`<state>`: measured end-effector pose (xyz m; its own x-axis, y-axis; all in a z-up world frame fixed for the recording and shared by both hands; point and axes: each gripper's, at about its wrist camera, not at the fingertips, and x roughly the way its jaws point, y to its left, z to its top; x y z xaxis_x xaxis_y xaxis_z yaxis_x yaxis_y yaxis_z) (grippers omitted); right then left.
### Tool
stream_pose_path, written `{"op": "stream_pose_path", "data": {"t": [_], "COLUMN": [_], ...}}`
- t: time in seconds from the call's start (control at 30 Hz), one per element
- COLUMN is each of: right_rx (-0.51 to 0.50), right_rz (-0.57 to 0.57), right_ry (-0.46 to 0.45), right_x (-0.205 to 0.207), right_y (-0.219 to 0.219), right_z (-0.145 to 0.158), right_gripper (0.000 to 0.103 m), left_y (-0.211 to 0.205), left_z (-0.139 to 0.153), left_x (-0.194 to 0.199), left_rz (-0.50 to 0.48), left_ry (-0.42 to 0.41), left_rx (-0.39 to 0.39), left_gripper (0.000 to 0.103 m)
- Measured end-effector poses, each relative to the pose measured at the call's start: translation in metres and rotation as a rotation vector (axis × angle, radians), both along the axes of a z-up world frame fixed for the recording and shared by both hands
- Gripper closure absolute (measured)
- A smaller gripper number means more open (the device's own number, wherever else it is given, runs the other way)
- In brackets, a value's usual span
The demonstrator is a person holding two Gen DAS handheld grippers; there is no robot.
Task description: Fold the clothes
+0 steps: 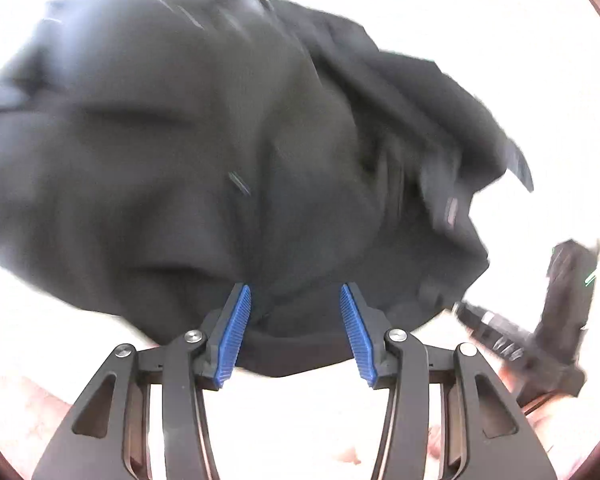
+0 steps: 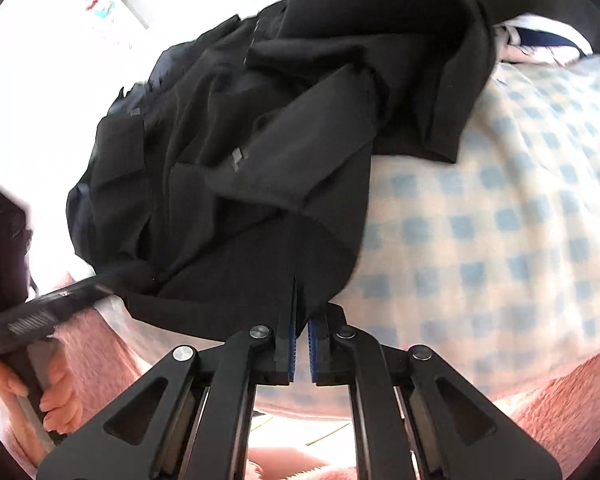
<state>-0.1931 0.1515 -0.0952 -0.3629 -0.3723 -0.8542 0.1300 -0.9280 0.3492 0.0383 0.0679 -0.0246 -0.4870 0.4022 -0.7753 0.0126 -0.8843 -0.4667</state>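
A black garment [image 1: 188,128] lies crumpled and fills most of the left wrist view. Its near hem bunches between the blue pads [image 1: 236,328] of my left gripper [image 1: 294,288], and creases run up from the grip. In the right wrist view the same black garment [image 2: 228,160] lies in loose folds with flaps and small grey tags. My right gripper [image 2: 300,282] is shut, its tips pinching the garment's near edge. The left view is blurred.
A blue-and-white checked blanket [image 2: 480,220] lies under the garment on the right, with pink fluffy fabric [image 2: 560,408] at the near edge. A white and navy cloth [image 2: 540,44] shows at the top right. A hand [image 2: 60,396] grips the other tool's handle at the lower left.
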Motion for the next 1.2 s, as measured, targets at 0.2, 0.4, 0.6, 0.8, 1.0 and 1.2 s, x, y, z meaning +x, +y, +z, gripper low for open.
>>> {"op": "stream_pose_path", "data": {"t": [0.2,0.4,0.6,0.8,1.0,1.2], "right_rx": [-0.029,0.045,0.107,-0.064,0.022,-0.029], "right_rz": [-0.007,0.026,0.102,0.167,0.154,0.161], "right_ry": [-0.003,-0.013,0.173,0.137,-0.055,0.046], "right_x": [-0.023,-0.033,-0.001,0.009,0.01,0.016], "right_y": [0.003,-0.016,-0.027,-0.032,-0.037,-0.026], "right_z": [-0.005,-0.032,0.028,0.053,-0.001,0.041], "right_gripper": [0.067,0.1,0.102,0.102,0.102,0.077], "left_y": [-0.024,-0.011,-0.034,-0.04,-0.025,-0.019], "left_z": [0.004,-0.025,0.008,0.054,-0.005,0.05], "left_x": [-0.006,-0.019,-0.006,0.017,-0.004,-0.004], "left_rz": [0.135,0.072,0.132,0.122,0.073,0.037], "left_ry": [0.073,-0.041,0.014,0.089,-0.146,0.157], "left_rx": [-0.068,-0.27,-0.215,-0.25,-0.332,-0.156], "left_gripper": [0.032,0.049,0.093,0.093,0.09,0.06]}}
